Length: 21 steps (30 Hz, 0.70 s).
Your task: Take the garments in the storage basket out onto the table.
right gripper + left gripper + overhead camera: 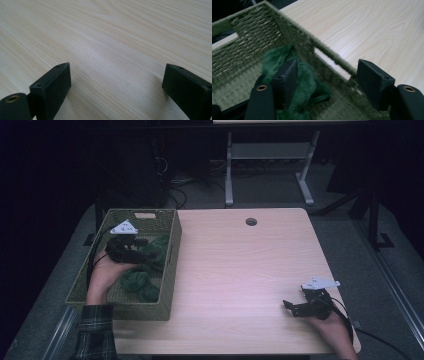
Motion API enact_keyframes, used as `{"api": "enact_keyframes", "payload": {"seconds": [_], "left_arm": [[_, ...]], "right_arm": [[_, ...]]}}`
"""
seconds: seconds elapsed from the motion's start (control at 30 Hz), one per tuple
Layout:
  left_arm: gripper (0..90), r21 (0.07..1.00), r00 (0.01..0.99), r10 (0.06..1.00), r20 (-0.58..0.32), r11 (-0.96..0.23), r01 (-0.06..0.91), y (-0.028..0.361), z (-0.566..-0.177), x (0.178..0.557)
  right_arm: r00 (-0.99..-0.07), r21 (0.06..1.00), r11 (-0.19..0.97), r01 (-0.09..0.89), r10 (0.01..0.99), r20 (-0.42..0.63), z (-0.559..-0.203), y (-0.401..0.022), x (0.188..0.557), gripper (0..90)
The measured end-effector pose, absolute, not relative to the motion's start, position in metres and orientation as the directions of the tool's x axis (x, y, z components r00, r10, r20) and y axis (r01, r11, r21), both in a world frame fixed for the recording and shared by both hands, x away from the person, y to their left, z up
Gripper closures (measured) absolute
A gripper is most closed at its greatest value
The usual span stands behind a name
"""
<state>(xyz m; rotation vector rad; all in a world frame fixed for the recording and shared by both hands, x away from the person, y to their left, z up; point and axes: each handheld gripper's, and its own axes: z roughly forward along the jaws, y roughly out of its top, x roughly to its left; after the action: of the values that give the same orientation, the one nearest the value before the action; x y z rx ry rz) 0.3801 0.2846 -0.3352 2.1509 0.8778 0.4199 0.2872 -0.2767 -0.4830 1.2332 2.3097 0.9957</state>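
Observation:
A woven green basket [120, 312] stands at the table's left side with several dark green fuzzy cloths [137, 282] in it. My left gripper [140, 247] is inside the basket, over the cloths near its right wall. In the left gripper view its jaws [327, 75] stand well apart; a green fuzzy cloth [308, 85] lies against the left pad and partly between them, but is not pinched. My right gripper [289, 306] rests low near the table's front right, held by a hand. Its jaws [116, 77] are open over bare wood.
The light wooden table [240, 265] has a round cable hole [251, 221] near its far edge. The basket wall [329, 53] with a handle slot runs just beyond my left jaws. Desk legs and cables stand on the dark floor behind.

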Motion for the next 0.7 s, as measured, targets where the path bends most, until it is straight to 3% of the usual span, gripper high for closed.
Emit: {"api": "enact_keyframes", "payload": {"seconds": [0.7], "left_arm": [[42.6, 0.657, 0.682, 0.731, 0.031, -0.529, 0.537, 0.300, -0.378, 0.400]], "right_arm": [[-0.566, 0.716, 0.377, 0.587, 0.824, 0.029, -0.483, -0.277, 0.287, 7.9]]}}
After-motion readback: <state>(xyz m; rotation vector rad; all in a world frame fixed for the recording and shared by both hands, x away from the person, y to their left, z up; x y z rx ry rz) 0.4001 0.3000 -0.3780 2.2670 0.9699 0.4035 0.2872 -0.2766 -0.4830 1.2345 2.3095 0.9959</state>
